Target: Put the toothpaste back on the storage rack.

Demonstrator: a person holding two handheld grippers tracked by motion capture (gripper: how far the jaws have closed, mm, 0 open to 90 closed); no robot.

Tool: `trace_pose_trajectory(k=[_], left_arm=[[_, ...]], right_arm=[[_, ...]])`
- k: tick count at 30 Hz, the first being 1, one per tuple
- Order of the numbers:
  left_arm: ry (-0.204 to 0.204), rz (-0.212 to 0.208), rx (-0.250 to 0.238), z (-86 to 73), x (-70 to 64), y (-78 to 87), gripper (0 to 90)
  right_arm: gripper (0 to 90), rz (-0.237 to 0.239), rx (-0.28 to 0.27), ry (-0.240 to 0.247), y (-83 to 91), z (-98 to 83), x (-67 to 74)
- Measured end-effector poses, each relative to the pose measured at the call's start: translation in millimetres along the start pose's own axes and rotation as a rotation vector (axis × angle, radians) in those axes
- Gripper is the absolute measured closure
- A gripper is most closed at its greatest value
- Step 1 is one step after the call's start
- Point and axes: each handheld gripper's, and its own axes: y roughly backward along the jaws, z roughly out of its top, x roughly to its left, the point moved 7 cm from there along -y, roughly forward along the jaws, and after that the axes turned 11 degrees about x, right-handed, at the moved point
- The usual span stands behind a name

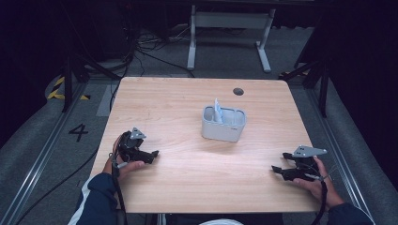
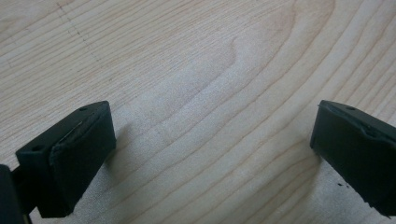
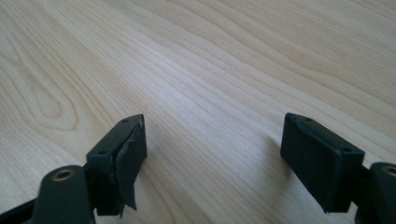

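A small grey two-part holder [image 1: 224,123] stands near the middle of the wooden table [image 1: 187,178], with a pale blue-white item [image 1: 218,111] sticking up from its left part. My left gripper [image 1: 155,153] rests on the table at the near left, held by a hand, open and pointing right. In the left gripper view its gripper [image 2: 212,149] has jaws wide apart over bare wood. My right gripper [image 1: 275,169] lies at the near right, pointing left. In the right gripper view that gripper [image 3: 212,144] is open with nothing between its fingers.
A dark round hole [image 1: 238,91] sits near the table's far edge. Beyond the table stand a white desk frame [image 1: 230,28] and loose cables [image 1: 150,51] on the grey floor. A "4" mark [image 1: 78,132] lies on the floor at the left.
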Motion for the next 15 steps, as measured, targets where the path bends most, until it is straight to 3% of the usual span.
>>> trace_pose_trajectory(k=[3,15], left_arm=[[0.000,-0.003,-0.001,0.2,-0.2,-0.3,0.3],[0.004,0.003,-0.009,1.8,0.3,-1.4,0.2]], right_arm=[[23.0,-0.009,-0.026,-0.014,1.8,-4.4,-4.4],[19.1,-0.012,-0.019,-0.017,0.9,-4.4,-5.8]])
